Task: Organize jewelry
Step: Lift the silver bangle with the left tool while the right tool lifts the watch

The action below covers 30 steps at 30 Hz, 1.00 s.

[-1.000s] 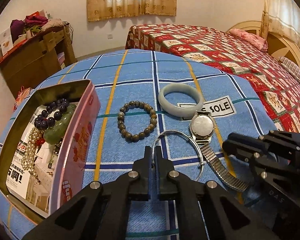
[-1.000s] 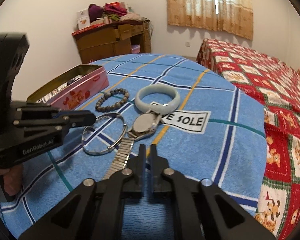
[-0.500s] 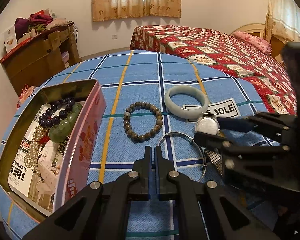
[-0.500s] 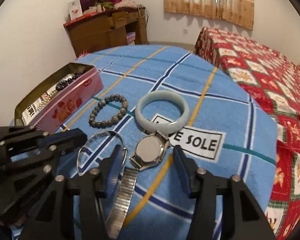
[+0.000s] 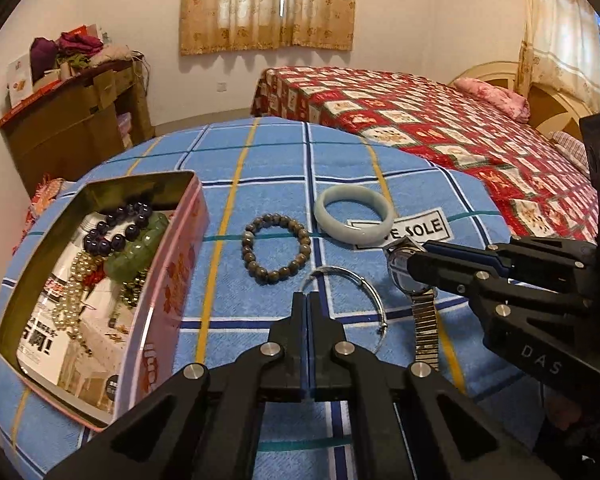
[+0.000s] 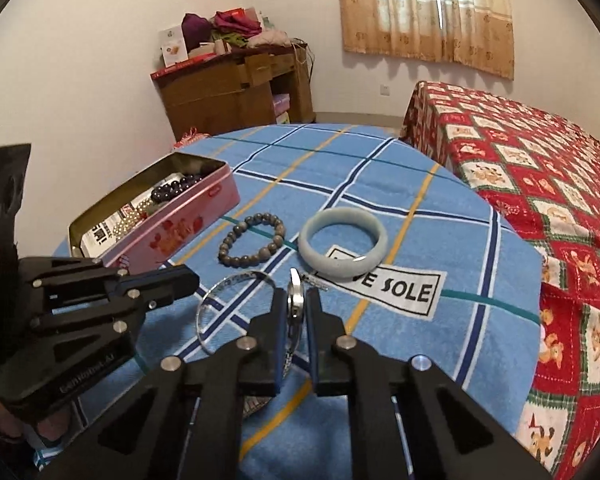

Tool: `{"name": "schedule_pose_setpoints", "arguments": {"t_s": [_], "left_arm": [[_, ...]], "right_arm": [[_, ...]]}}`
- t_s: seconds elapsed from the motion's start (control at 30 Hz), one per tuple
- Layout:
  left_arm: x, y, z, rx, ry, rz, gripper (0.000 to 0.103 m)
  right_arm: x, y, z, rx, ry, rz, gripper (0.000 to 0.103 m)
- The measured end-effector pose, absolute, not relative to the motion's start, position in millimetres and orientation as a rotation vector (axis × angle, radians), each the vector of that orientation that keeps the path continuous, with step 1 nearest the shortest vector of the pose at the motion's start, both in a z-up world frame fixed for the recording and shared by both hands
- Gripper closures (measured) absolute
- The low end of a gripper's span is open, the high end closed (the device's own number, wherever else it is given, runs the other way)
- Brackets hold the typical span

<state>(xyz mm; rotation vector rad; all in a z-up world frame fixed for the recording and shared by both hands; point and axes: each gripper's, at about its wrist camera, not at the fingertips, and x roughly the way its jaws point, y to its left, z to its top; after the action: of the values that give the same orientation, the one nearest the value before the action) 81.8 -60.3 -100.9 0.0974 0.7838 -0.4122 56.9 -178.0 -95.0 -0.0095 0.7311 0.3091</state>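
My right gripper (image 6: 295,299) is shut on the silver watch (image 6: 295,300), gripping its case edge-on; the metal strap (image 5: 425,330) hangs down to the blue cloth. The right gripper also shows in the left wrist view (image 5: 416,264). My left gripper (image 5: 307,300) is shut and empty, above the thin silver bangle (image 5: 374,300). A brown bead bracelet (image 5: 276,249) and a pale jade bangle (image 5: 354,220) lie on the cloth. The pink tin (image 5: 172,280) at left holds dark beads, a green bracelet and pearls.
The jewelry lies on a blue checked cloth (image 6: 460,240) with a "SOLE" label. A red patterned bed (image 5: 420,120) is at the right rear. A wooden cabinet (image 6: 228,92) with clutter stands against the far wall.
My right gripper opened around the watch, then shut on its case and tilted it up on edge. My left gripper stayed shut and moved little.
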Motion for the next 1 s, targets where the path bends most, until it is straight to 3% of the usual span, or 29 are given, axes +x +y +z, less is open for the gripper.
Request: {"name": "schedule_pose_setpoints", "arguments": {"t_s": [0.27,0.37,0.4,0.43,0.5,1.0], "left_arm": [[94,-67,-111,0.074,0.864,-0.413,0.101],[95,-70,-111,0.07,0.868,-0.41,0.095],[95,-70,-110,0.066,0.868,-0.411,0.082],[94,-72,-110,0.067,0.867,-0.406,0.057],[91,-71,-107,0.07,0.841,-0.386,0.027],[104,-106,-124,0.2,0.938,-0.371,0.025]], "right_arm": [[52,-181,-101,-0.028,0.735,0.305,0.092],[49,-184,-102,-0.023,0.732,0.307,0.092],[48,-185,-102,-0.02,0.731,0.307,0.092],[47,-187,-102,-0.016,0.73,0.308,0.092],[45,-190,-102,-0.013,0.73,0.306,0.092],[42,-201,-106,0.008,0.729,0.288,0.092]]}}
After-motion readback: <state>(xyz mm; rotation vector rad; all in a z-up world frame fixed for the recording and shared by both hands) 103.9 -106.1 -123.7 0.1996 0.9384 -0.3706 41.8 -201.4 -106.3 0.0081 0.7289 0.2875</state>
